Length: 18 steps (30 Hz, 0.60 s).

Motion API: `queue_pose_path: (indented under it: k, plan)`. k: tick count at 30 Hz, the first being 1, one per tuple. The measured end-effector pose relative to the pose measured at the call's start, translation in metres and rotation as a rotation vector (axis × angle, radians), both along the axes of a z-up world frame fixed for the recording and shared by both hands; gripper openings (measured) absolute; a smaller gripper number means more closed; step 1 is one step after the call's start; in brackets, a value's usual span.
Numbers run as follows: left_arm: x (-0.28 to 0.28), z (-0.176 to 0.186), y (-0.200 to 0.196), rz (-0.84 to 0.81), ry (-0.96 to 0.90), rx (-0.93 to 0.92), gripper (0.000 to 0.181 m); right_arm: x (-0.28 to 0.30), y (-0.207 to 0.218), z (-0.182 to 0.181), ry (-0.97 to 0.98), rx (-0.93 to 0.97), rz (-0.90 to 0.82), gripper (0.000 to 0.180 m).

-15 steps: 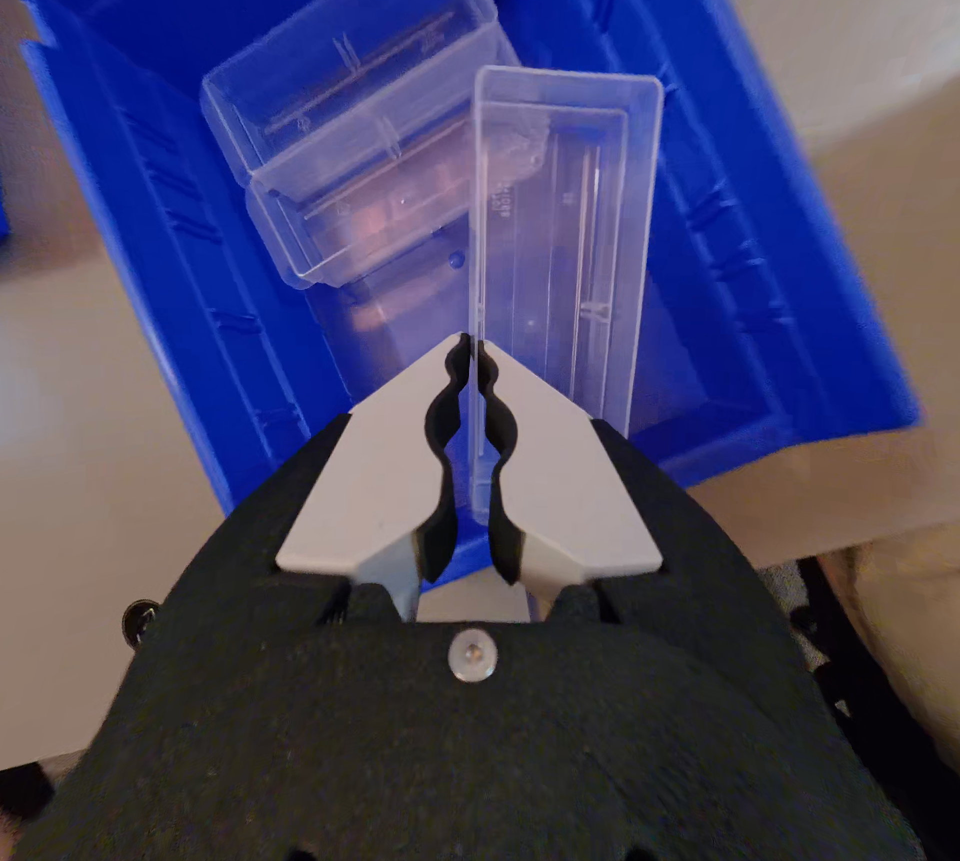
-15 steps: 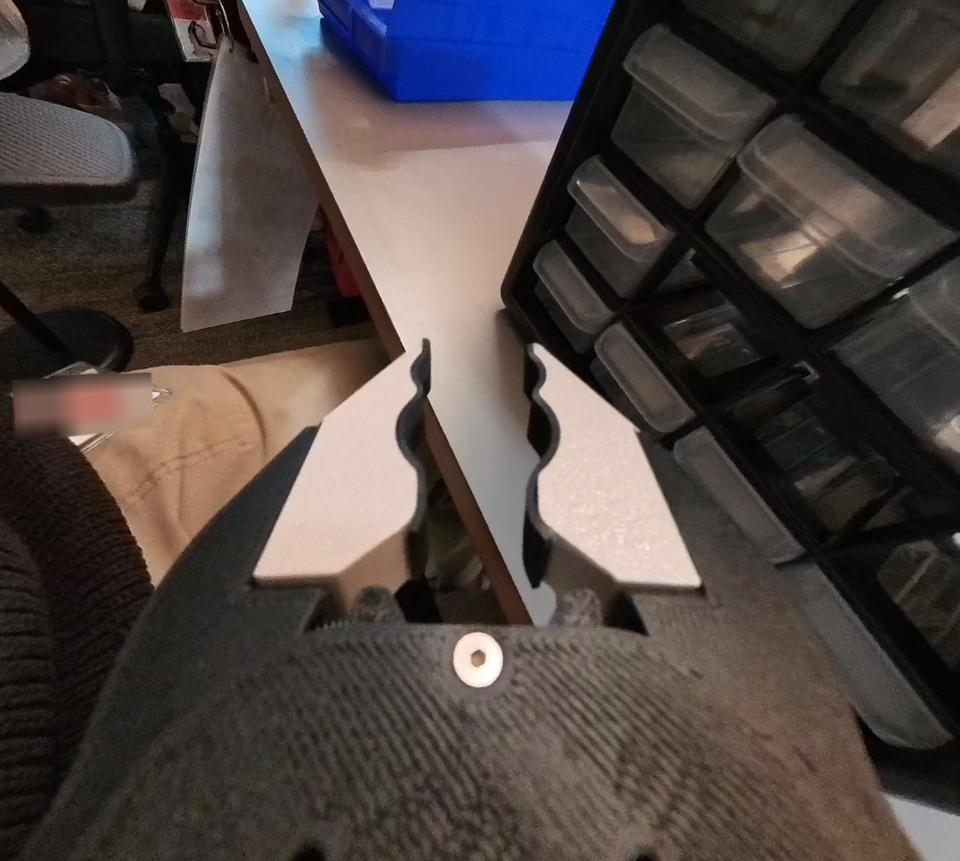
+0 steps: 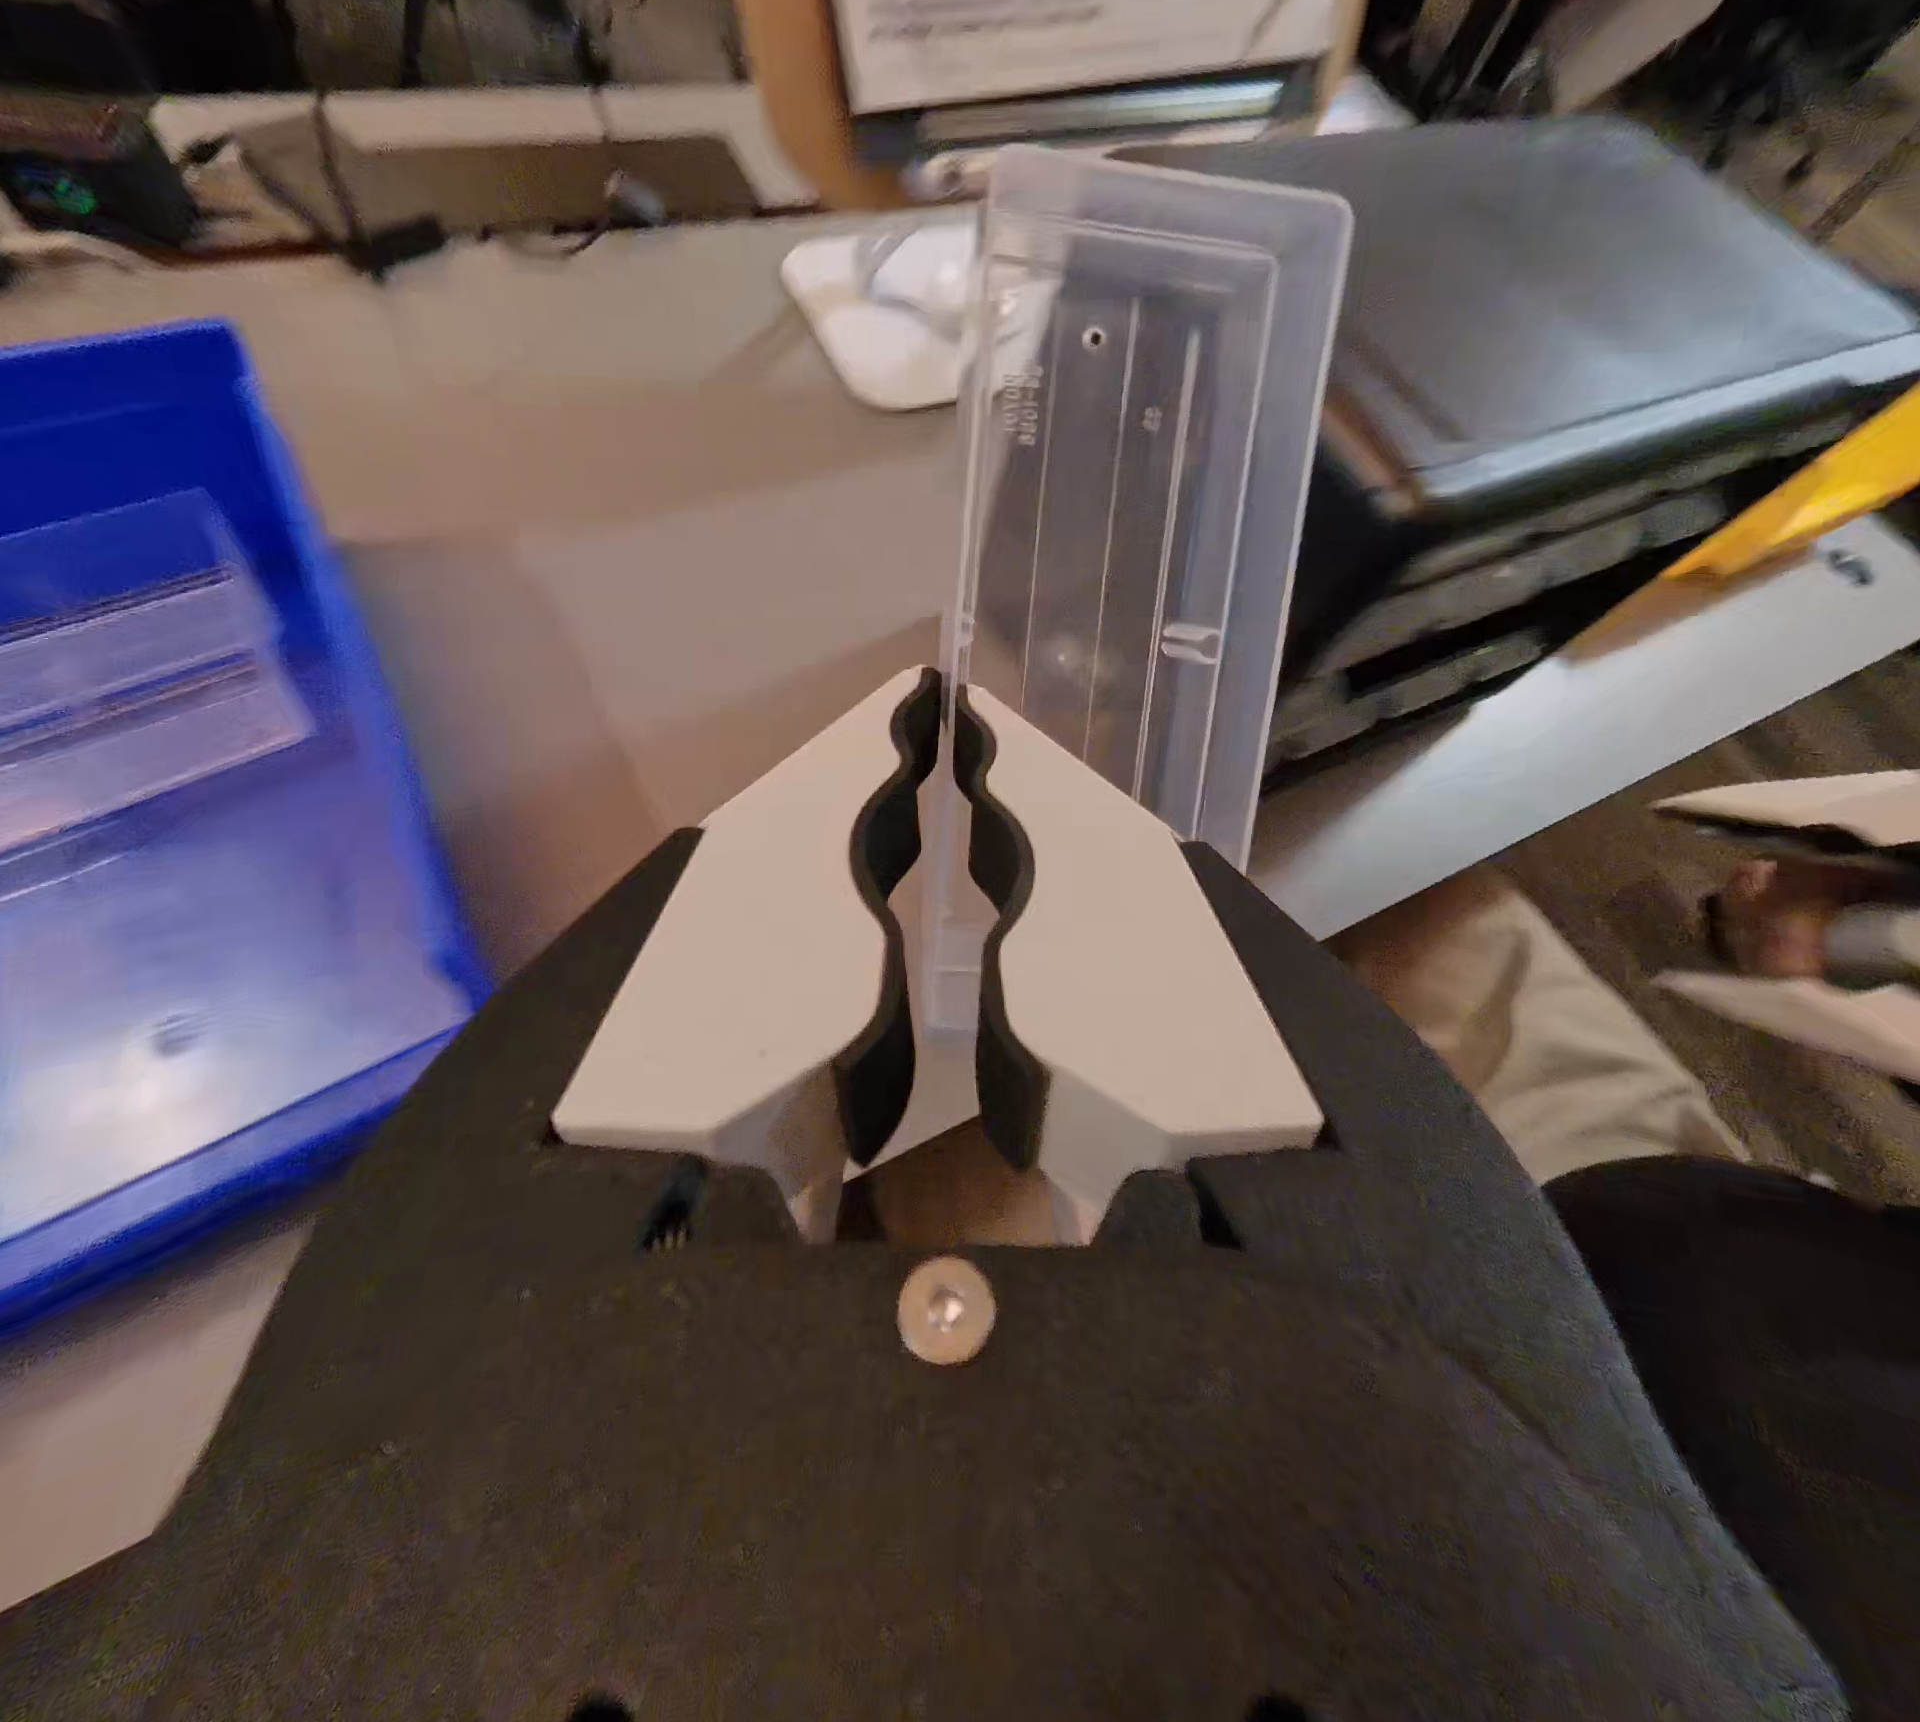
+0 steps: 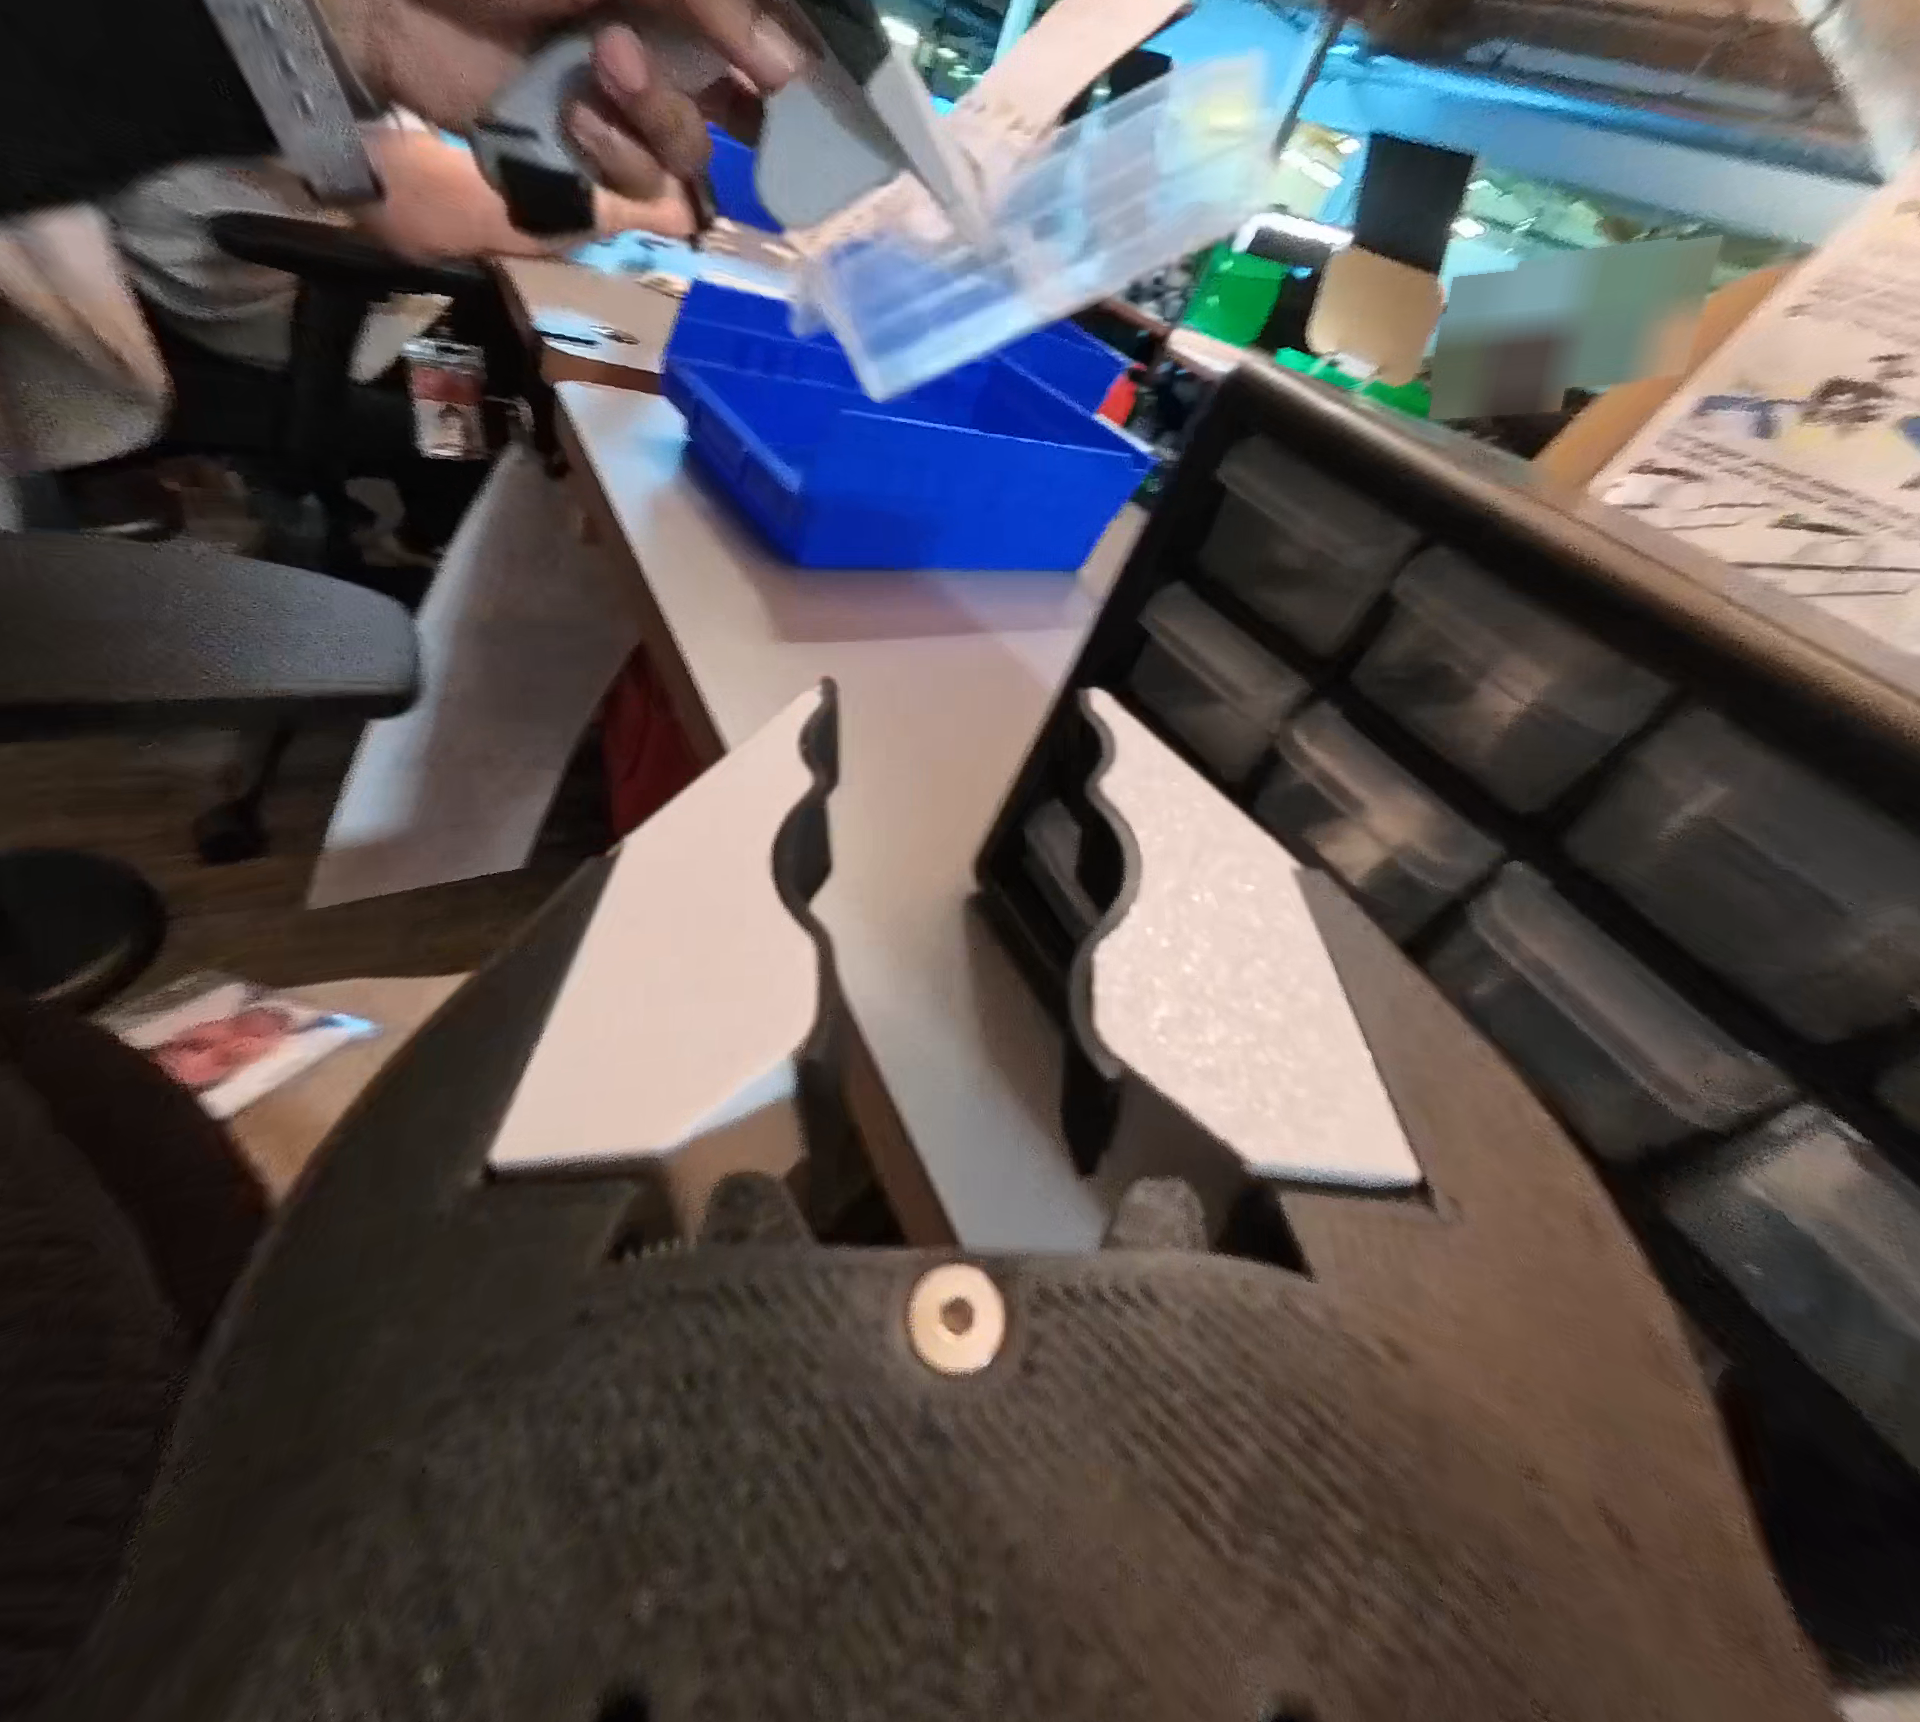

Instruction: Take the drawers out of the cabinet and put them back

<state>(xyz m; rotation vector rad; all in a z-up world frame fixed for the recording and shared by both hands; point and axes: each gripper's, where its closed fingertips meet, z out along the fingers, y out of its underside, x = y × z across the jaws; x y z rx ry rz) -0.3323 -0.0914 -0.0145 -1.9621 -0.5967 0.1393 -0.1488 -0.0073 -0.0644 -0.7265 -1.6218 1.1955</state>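
My left gripper (image 3: 948, 696) is shut on the thin wall of a clear plastic drawer (image 3: 1143, 509) and holds it in the air, right of the blue bin (image 3: 343, 789). More clear drawers (image 3: 135, 633) lie in that bin. In the right wrist view the same drawer (image 4: 1049, 218) hangs above the blue bin (image 4: 935, 477), held by the left gripper (image 4: 935, 160) in a hand. My right gripper (image 4: 956, 727) is open and empty, low over the table edge beside the black drawer cabinet (image 4: 1507, 696). The cabinet top also shows in the left wrist view (image 3: 1558, 322).
The grey table (image 4: 894, 664) runs from my right gripper to the bin. A white object (image 3: 883, 301) lies on the table behind the held drawer. An office chair (image 4: 187, 623) stands left of the table. A printed sheet (image 4: 1787, 467) leans on top of the cabinet.
My left gripper has lifted the clear drawer out of the blue bin and swung it right toward the cabinet. My right gripper has tilted up a little and stays open.
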Motion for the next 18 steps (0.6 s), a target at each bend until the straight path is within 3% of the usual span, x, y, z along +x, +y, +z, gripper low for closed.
queue_pose_path:
  k: [1, 4, 8, 13, 15, 18]
  plan:
    - [0.02, 0.001, 0.01, -0.006, 0.013, 0.045, 0.0, 0.002, -0.008, 0.0, -0.02, -0.011, 0.031, 0.051]
    - [0.077, -0.008, 0.034, -0.016, 0.025, 0.157, 0.0, 0.01, -0.033, 0.005, -0.018, 0.05, 0.095, 0.061]
    - [0.134, -0.042, 0.067, -0.068, -0.028, 0.171, 0.0, 0.019, -0.055, 0.004, 0.06, 0.309, 0.087, 0.056]
    - [0.154, -0.058, 0.094, -0.1, -0.047, 0.156, 0.0, 0.003, -0.03, -0.036, -0.057, 0.781, -0.158, 0.052]
    - [0.157, -0.057, 0.102, -0.105, -0.059, 0.164, 0.0, -0.001, -0.018, -0.046, -0.103, 0.859, -0.226, 0.038]
    - [0.161, -0.057, 0.112, -0.145, -0.052, 0.167, 0.0, 0.002, -0.022, -0.051, -0.128, 0.808, -0.185, 0.017]
